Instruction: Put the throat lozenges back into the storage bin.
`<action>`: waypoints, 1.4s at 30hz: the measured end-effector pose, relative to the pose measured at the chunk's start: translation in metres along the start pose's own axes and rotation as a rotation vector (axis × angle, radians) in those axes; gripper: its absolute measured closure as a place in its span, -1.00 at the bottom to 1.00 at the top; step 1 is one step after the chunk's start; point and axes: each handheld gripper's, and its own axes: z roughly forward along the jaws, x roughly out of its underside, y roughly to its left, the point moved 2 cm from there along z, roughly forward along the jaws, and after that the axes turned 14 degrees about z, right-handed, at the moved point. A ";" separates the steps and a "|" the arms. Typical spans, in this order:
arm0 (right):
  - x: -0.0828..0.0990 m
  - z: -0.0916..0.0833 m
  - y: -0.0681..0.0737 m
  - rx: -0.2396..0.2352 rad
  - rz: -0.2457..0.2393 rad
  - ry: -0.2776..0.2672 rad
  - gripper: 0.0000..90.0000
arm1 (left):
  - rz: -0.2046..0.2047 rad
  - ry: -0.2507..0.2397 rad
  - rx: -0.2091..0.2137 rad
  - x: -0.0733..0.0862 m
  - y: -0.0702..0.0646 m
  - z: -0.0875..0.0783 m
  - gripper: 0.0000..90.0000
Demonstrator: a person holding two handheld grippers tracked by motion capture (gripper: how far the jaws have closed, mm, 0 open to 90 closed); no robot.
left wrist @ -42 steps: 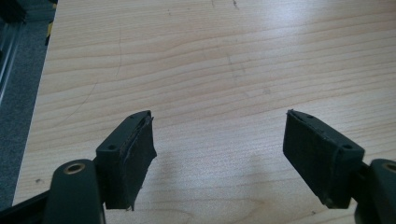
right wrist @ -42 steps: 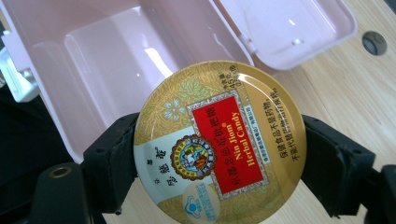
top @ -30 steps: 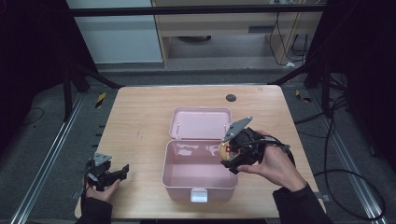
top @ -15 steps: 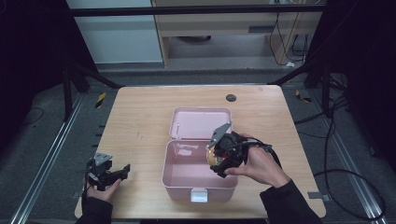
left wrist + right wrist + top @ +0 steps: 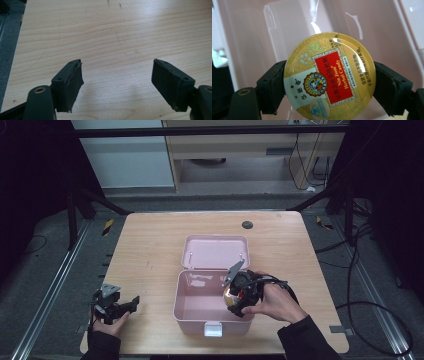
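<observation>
The right hand-held gripper [image 5: 234,296] grasps a round candy tin [image 5: 329,76] by its rim, one black jaw pressed against each side. The tin's lid is gold with a red label panel and faces the right gripper view; the printing on it reads "Nin Jiom Herbal Candy". In the high view the tin [image 5: 229,295] sits at the right side of the open pink box [image 5: 200,312], over the box's interior and just inside its right wall. Whether the tin touches the box floor cannot be told. The pink interior of the box [image 5: 249,45] forms the background behind the tin in the right gripper view.

The box stands near the middle of the wooden table [image 5: 150,245], toward the person's edge. Its lid [image 5: 215,252] is swung back and lies open on the far side of the box body. A white latch [image 5: 213,329] sits on the front wall of the box.

The left hand-held gripper [image 5: 131,303] is released: its jaws stand wide apart with nothing between them, over bare table surface [image 5: 117,37]. It rests at the near left corner of the table, well apart from the box.

A small dark round spot [image 5: 247,225] marks the table near the far edge.
</observation>
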 end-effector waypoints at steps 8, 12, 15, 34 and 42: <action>0.007 0.008 -0.001 -0.012 0.002 0.016 -0.55 | 0.002 0.000 -0.002 0.000 0.000 0.000 -0.47; 0.009 0.011 -0.003 -0.012 0.001 0.025 -0.55 | 0.003 0.001 -0.002 0.000 0.000 0.000 -0.47; 0.010 0.014 -0.003 -0.010 -0.005 0.041 -0.55 | 0.004 0.001 -0.003 0.000 0.000 0.000 -0.47; 0.016 0.017 -0.007 -0.034 0.035 0.036 -0.59 | 0.008 0.002 0.001 0.000 0.000 0.000 -0.47; 0.013 0.000 -0.004 -0.018 0.058 -0.039 -0.57 | 0.006 0.001 -0.001 0.000 0.000 -0.001 -0.47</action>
